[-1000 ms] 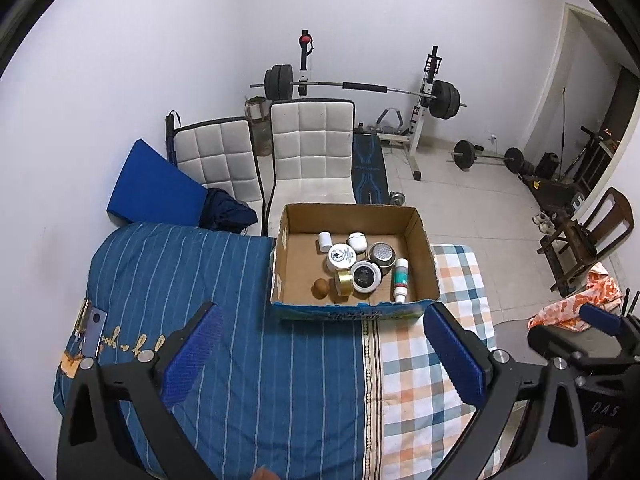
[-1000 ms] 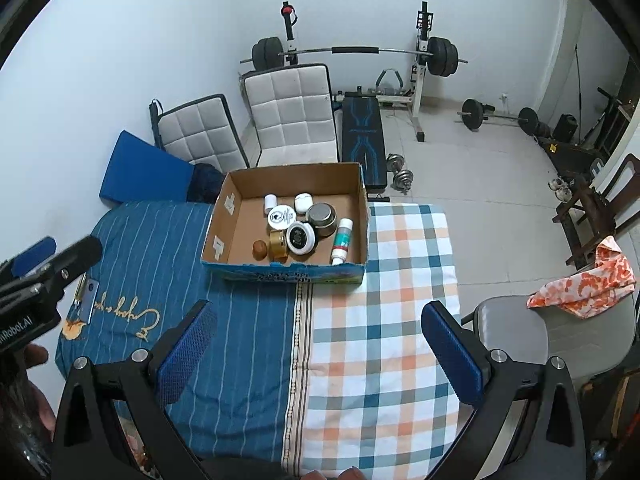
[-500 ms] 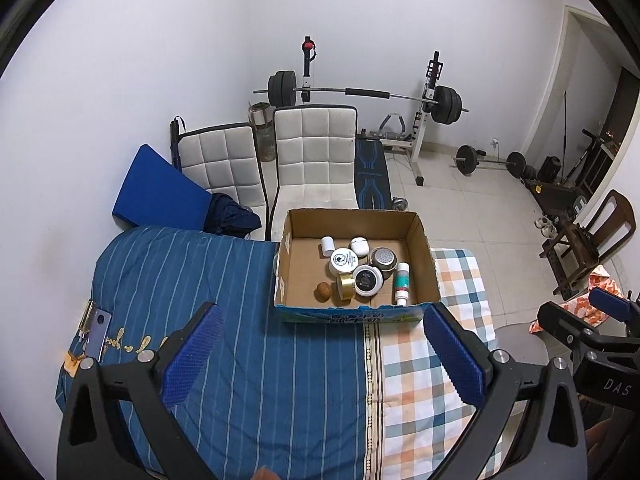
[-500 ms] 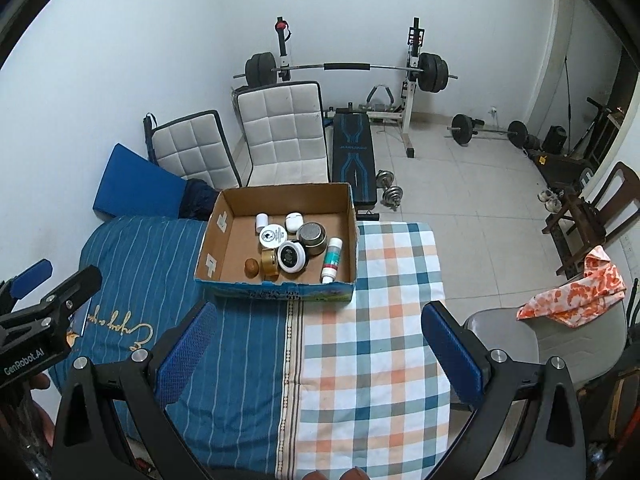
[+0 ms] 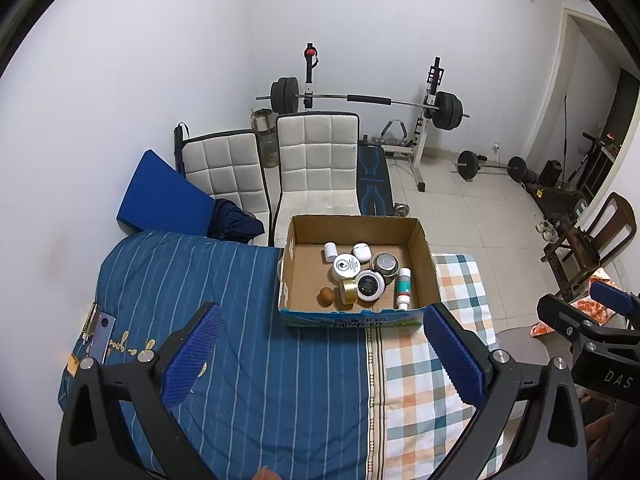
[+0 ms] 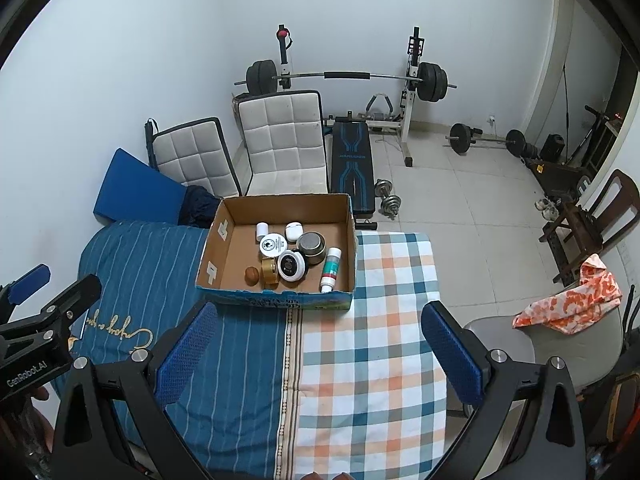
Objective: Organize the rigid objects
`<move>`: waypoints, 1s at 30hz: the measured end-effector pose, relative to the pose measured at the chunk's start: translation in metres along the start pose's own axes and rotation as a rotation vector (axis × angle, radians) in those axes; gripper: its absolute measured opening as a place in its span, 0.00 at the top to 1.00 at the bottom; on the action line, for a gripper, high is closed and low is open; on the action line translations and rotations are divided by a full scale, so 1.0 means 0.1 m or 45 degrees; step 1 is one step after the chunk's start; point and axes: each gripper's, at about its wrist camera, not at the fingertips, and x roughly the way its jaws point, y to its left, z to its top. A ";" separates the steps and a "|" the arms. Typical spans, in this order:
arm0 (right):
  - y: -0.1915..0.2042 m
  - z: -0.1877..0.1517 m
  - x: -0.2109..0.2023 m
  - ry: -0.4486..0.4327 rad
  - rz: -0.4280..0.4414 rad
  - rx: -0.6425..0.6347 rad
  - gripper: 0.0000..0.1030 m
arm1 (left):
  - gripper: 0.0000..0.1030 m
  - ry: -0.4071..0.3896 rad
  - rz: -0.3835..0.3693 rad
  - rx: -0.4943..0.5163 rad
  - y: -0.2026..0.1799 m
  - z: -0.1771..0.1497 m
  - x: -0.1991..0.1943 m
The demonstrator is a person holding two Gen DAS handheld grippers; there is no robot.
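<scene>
1. The bed (image 5: pixel 248 360), under a blue striped cover on the left and a checked one on the right, fills the lower half of both views.
2. The cardboard box (image 5: pixel 352 316) sits just above the frame centre, straddling the seam between the two covers.
3. The left gripper (image 5: pixel 320 352) and the right gripper (image 6: pixel 316 348) hang at the bottom of their frames, well short of the box, fingers spread wide and holding nothing.
4. Inside the box, toward its right half, the small rigid things lie gathered: a white-lidded jar (image 5: pixel 346 267), a black-topped jar (image 5: pixel 369 285), a grey round tin (image 5: pixel 385 264), a gold tin (image 5: pixel 349 290), a white tube (image 5: pixel 403 288), two little white containers (image 5: pixel 329 251) and a brown ball (image 5: pixel 326 295).
5. That fits either a finished sort or a box awaiting unpacking. For any reach in, I judge it best to descend from above, clear of the box walls, and take one piece from the cluster's edge.
</scene>
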 end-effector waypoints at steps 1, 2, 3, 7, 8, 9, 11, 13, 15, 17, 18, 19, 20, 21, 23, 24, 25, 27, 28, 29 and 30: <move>0.00 0.01 -0.01 -0.001 0.001 0.000 0.00 | 0.00 0.001 0.001 -0.002 0.01 0.01 0.00; 0.01 0.02 -0.01 -0.003 0.003 -0.001 0.00 | 0.00 0.001 -0.001 0.001 0.01 0.01 0.00; 0.01 0.03 -0.02 -0.004 0.003 -0.003 0.00 | 0.00 0.000 0.000 0.000 0.01 0.01 0.00; 0.03 0.07 -0.06 -0.012 0.002 -0.007 0.00 | 0.00 -0.008 -0.003 -0.004 0.03 0.01 -0.02; 0.03 0.07 -0.08 -0.015 0.002 -0.009 0.00 | 0.00 -0.008 -0.003 -0.005 0.03 0.00 -0.02; 0.03 0.08 -0.09 -0.019 0.002 -0.009 0.00 | 0.00 -0.008 -0.006 -0.005 0.04 0.00 -0.02; 0.04 0.09 -0.11 -0.024 -0.002 -0.007 0.00 | 0.00 -0.010 -0.004 -0.006 0.05 -0.02 -0.04; 0.04 0.09 -0.12 -0.025 -0.002 -0.007 0.00 | 0.00 -0.010 -0.006 -0.008 0.05 -0.02 -0.04; 0.04 0.09 -0.13 -0.028 -0.005 -0.011 0.00 | 0.00 -0.016 -0.008 -0.010 0.05 -0.01 -0.05; 0.05 0.08 -0.13 -0.031 -0.007 -0.006 0.00 | 0.00 -0.024 -0.010 -0.015 0.07 -0.01 -0.06; 0.05 0.09 -0.14 -0.035 -0.011 -0.006 0.00 | 0.00 -0.025 -0.013 -0.017 0.07 -0.01 -0.06; 0.05 0.09 -0.15 -0.035 -0.012 -0.005 0.00 | 0.00 -0.024 -0.015 -0.018 0.07 -0.02 -0.06; 0.04 0.09 -0.15 -0.035 -0.011 -0.003 0.00 | 0.00 -0.024 -0.007 -0.015 0.07 -0.01 -0.06; 0.05 0.09 -0.15 -0.035 -0.012 -0.006 0.00 | 0.00 -0.024 -0.004 -0.012 0.07 -0.01 -0.06; 0.05 0.09 -0.16 -0.032 -0.014 -0.009 0.00 | 0.00 -0.022 -0.002 -0.010 0.06 -0.02 -0.07; 0.05 0.09 -0.16 -0.033 -0.014 -0.008 0.00 | 0.00 -0.020 -0.003 -0.009 0.06 -0.03 -0.06; 0.05 0.09 -0.16 -0.032 -0.014 -0.008 0.00 | 0.00 -0.019 -0.005 -0.008 0.06 -0.03 -0.07; 0.05 0.09 -0.16 -0.034 -0.013 -0.009 0.00 | 0.00 -0.019 -0.007 -0.007 0.07 -0.04 -0.07; 0.05 0.09 -0.16 -0.035 -0.016 -0.009 0.00 | 0.00 -0.018 -0.008 -0.006 0.07 -0.04 -0.07; 0.05 0.08 -0.17 -0.035 -0.019 -0.009 0.00 | 0.00 -0.018 -0.006 -0.008 0.07 -0.04 -0.07; 0.05 0.08 -0.17 -0.035 -0.017 -0.008 0.00 | 0.00 -0.018 -0.005 -0.010 0.07 -0.05 -0.07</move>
